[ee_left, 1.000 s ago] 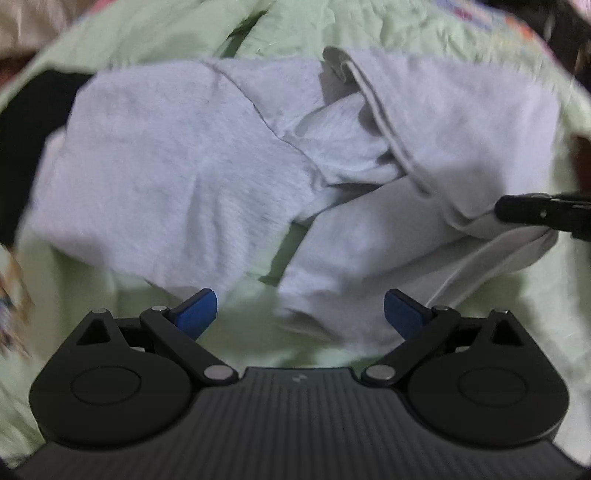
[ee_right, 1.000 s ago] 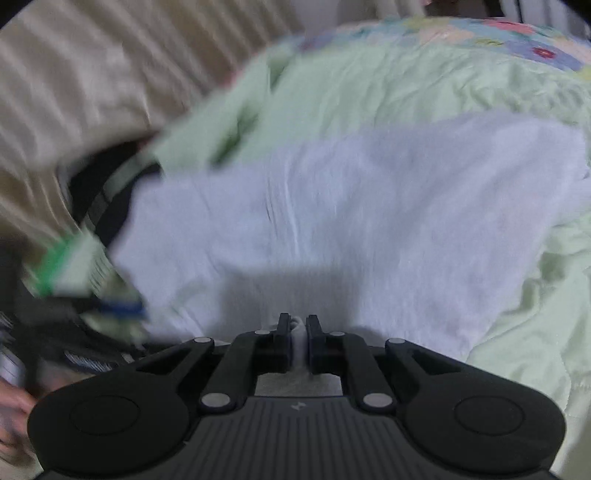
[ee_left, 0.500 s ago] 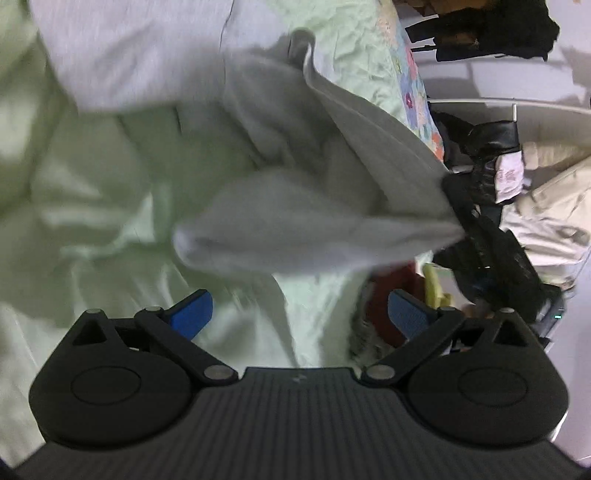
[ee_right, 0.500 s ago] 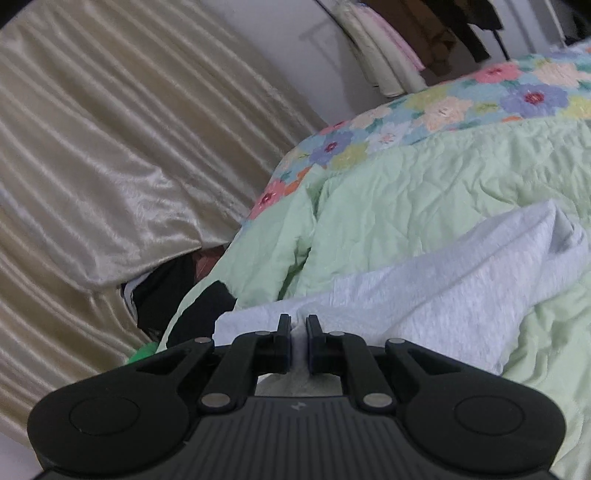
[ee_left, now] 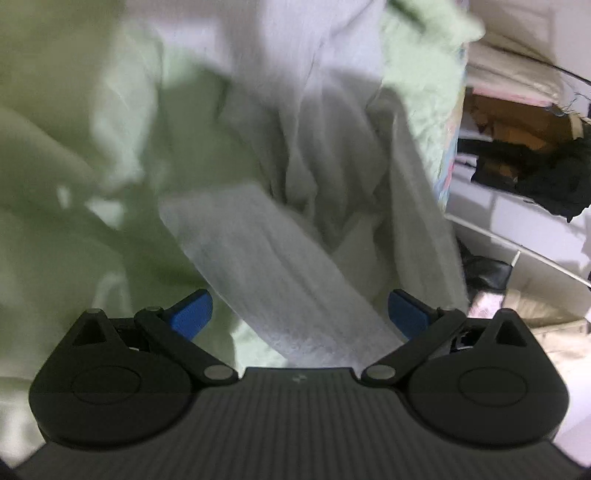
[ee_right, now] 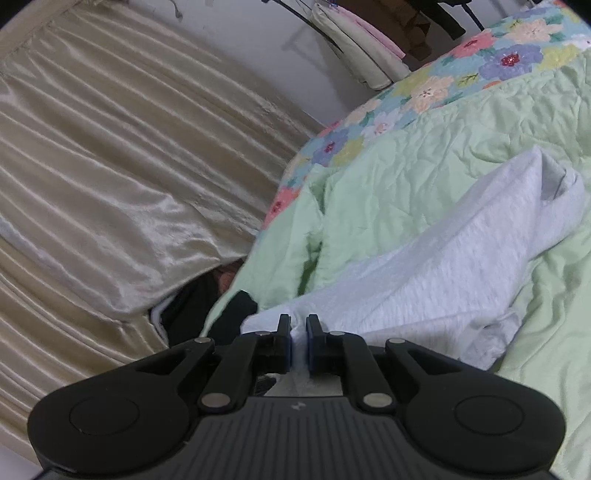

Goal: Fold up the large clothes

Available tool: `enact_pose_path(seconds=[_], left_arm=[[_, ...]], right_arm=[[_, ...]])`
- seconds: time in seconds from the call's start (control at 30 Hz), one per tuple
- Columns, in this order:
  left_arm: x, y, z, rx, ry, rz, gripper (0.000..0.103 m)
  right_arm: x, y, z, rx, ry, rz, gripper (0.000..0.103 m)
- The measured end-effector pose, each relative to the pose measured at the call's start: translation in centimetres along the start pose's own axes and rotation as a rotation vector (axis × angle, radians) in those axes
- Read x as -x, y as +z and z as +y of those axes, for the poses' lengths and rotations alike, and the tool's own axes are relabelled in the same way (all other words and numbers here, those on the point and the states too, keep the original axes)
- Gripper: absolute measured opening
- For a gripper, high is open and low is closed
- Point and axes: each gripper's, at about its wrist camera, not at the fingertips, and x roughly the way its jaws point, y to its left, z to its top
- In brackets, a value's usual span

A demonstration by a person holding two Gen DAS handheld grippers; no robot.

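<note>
A large light grey garment [ee_right: 443, 266] lies crumpled on a pale green quilt [ee_right: 461, 140]. My right gripper [ee_right: 298, 345] is shut on an edge of it and holds that edge raised. In the blurred left wrist view the same garment [ee_left: 288, 258] hangs in folds, and a strip of it runs down between the blue fingertips [ee_left: 190, 317] of my open left gripper [ee_left: 297, 314]. The jaws stand wide apart and do not pinch the cloth.
A cream satin curtain [ee_right: 110, 166] hangs to the left of the bed. A floral bedspread edge [ee_right: 424, 88] and a clothes rack [ee_right: 369, 33] are behind. Dark clothes [ee_right: 192, 310] lie by the bed's edge. A rail with dark garments [ee_left: 535, 177] shows at right.
My left gripper has swung closer, so the grey garment now reaches between its open jaws. My right gripper has lifted its held edge and tilted up toward the curtain.
</note>
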Motion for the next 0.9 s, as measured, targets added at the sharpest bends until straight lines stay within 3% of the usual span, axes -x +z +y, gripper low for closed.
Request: enact_pose_path(seconds=[0.03,0.07,0.13,0.2,0.27,0.37,0.43,0.47,0.5,0.57,0.6,0.63,0.67,0.7,0.83,0.9], left_arm=[[-0.3,0.1,-0.3,-0.024,0.008,-0.013,0.044],[-0.5,0.4,-1.3,-0.075,0.051,-0.033,0.028],[-1.2,1.1,-2.8,-0.147,0.111,-0.058,0.021],[-1.6,3.1,-7.0,-0.279,0.209,-0.124,0.014],[-1.6,4.3,-10.0,-0.356,0.258,-0.164,0.014],[-1.7,7.1,-19.6,-0.544,0.329,-0.273,0.013],[-1.3,8.0,-25.0,-0.661,0.309,-0.368,0.013],[-1.3,8.2,-29.3,-0.803,0.297,-0.416,0.015],[-1.2,8.1,-31.7,-0.877,0.348,-0.515,0.018],[-0.7,7.9,-34.9,-0.970,0.441,-0.701,0.057],[-0.3,8.0,-35.4,-0.994,0.463,-0.773,0.090],[0.1,8.3,-35.3,-1.000,0.481,-0.817,0.103],[0.5,8.4,-34.9,-1.005,0.489,-0.843,0.103],[1.0,8.5,-33.7,-1.013,0.494,-0.848,0.103],[0.5,9.3,-28.7,-1.051,0.543,-0.719,0.103],[0.0,9.0,-25.0,-1.132,0.643,-0.640,0.103]], right_arm=[[0.1,0.0,-0.1,-0.004,0.009,-0.001,0.009],[0.1,0.0,-0.3,-0.006,0.015,-0.001,0.009],[0.0,0.5,-0.8,-0.007,0.014,0.006,0.009],[-0.4,1.2,-1.7,-0.005,-0.005,0.010,0.009],[-1.3,3.5,-2.0,0.019,-0.022,0.006,0.009],[-2.8,7.8,-1.8,0.071,-0.035,-0.009,0.009],[-3.6,11.5,-0.5,0.111,-0.021,-0.091,0.009],[-3.6,13.2,0.3,0.135,-0.017,-0.160,0.009],[-3.7,14.8,1.1,0.168,-0.015,-0.223,0.009],[-3.9,17.3,2.5,0.250,-0.025,-0.325,0.014],[-4.1,18.1,2.8,0.265,-0.063,-0.360,0.028],[-4.1,18.3,2.8,0.266,-0.109,-0.363,0.038],[-4.1,18.1,2.4,0.251,-0.156,-0.347,0.062],[-4.0,17.9,2.0,0.235,-0.203,-0.330,0.068],[-3.1,13.2,-0.8,0.208,-0.382,-0.142,0.073],[-2.7,10.3,-3.3,0.132,-0.392,-0.014,0.073]])
